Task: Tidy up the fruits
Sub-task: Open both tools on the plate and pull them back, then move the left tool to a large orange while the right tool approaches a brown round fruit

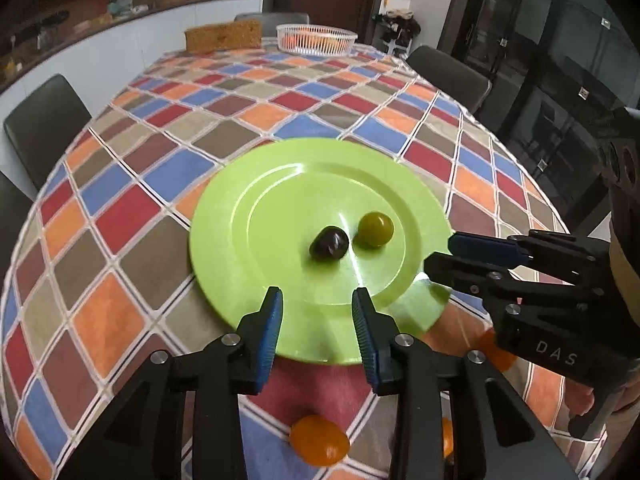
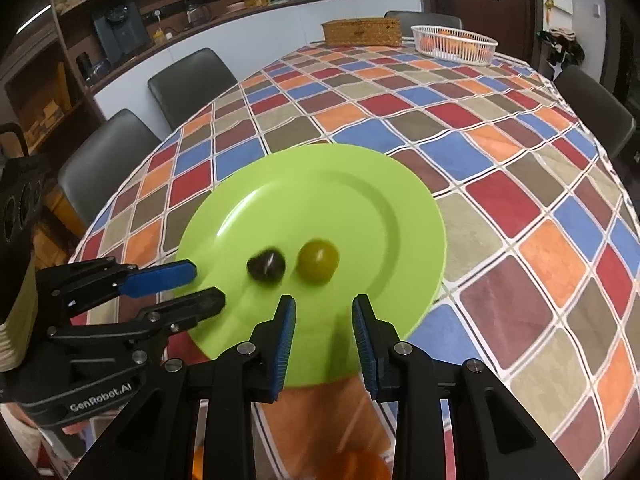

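Note:
A lime green plate (image 1: 256,200) lies on the checkered tablecloth; it also shows in the right wrist view (image 2: 360,184). On it sit a dark purple fruit (image 1: 329,243) (image 2: 266,266) and an olive green round fruit (image 1: 375,229) (image 2: 319,261), close together. My left gripper (image 1: 318,298) is open and empty over the plate's near rim. My right gripper (image 2: 324,304) is open and empty above the near rim; it shows in the left wrist view (image 1: 436,254) at the plate's right edge. The left gripper shows in the right wrist view (image 2: 208,286). An orange fruit (image 1: 319,440) lies on the cloth below the left gripper.
A white basket (image 1: 316,38) (image 2: 454,44) with orange fruits and a woven box (image 1: 223,38) (image 2: 362,32) stand at the table's far end. Dark chairs (image 1: 44,124) (image 2: 192,80) line the sides. Another orange fruit (image 1: 494,350) lies partly hidden under the right gripper.

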{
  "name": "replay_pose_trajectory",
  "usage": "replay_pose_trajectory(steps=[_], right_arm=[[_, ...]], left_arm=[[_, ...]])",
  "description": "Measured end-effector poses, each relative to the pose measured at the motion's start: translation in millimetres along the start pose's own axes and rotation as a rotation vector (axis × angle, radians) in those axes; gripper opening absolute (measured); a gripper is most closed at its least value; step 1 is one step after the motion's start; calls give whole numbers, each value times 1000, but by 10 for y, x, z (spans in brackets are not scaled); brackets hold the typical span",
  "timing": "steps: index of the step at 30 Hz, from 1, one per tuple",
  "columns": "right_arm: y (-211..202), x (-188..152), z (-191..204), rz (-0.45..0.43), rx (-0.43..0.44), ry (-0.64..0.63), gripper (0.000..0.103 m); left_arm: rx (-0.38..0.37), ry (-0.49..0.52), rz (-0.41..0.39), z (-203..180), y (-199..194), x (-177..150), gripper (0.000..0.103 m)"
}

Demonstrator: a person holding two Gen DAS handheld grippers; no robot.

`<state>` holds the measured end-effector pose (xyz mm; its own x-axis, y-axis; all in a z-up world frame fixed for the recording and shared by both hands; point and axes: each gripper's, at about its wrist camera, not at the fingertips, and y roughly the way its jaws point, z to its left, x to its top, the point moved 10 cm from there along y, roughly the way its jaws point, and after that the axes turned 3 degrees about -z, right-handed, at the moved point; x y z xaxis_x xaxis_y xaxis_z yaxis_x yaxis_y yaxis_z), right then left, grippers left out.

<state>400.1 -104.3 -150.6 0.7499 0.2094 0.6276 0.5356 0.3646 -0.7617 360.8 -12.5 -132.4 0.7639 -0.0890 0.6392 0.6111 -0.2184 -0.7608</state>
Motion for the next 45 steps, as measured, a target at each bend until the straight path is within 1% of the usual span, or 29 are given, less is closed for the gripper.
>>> replay_pose_trajectory(steps=[5,7,9,13,15,16,17,22,24,25,31,40,45], right_arm=[[-285,-33,94,-54,-10,-39,31],[-428,-48,151,-80,-10,-52,31],[-545,-59,188,-100,-8,-61,31],[-815,-94,271,-142,3,-68,31],[-954,-115,306,-162,3,-71,34],[-1024,-137,333,-174,8,-69,37],[-1068,-149,347,-182,12,-66,38],[-1292,-236,394,-221,14,-55,38],[-1360,-290,404,-232,5,-57,41],[-1388,-318,407,-238,-2,-57,44],[-1489,-548,389,-237,-14,-33,45],[-1418,-957,307,-174,-30,9,45],[-1288,-1128,292,-127,-41,-2,45]], left_arm=[[24,22,-53,-70,-291,-1,38],[18,33,-82,-127,-443,-8,40],[30,47,-110,-167,-578,-17,43],[33,67,-155,-280,-835,-19,45],[34,69,-170,-323,-951,-42,49],[36,69,-177,-346,-1009,-58,49],[34,71,-189,-378,-1071,-77,50],[34,73,-219,-463,-1282,-203,56],[40,69,-223,-485,-1337,-266,60],[41,67,-224,-494,-1359,-298,60],[35,66,-207,-568,-1404,-521,63],[54,102,-163,-628,-1302,-870,63],[33,95,-131,-620,-1168,-1023,63]])
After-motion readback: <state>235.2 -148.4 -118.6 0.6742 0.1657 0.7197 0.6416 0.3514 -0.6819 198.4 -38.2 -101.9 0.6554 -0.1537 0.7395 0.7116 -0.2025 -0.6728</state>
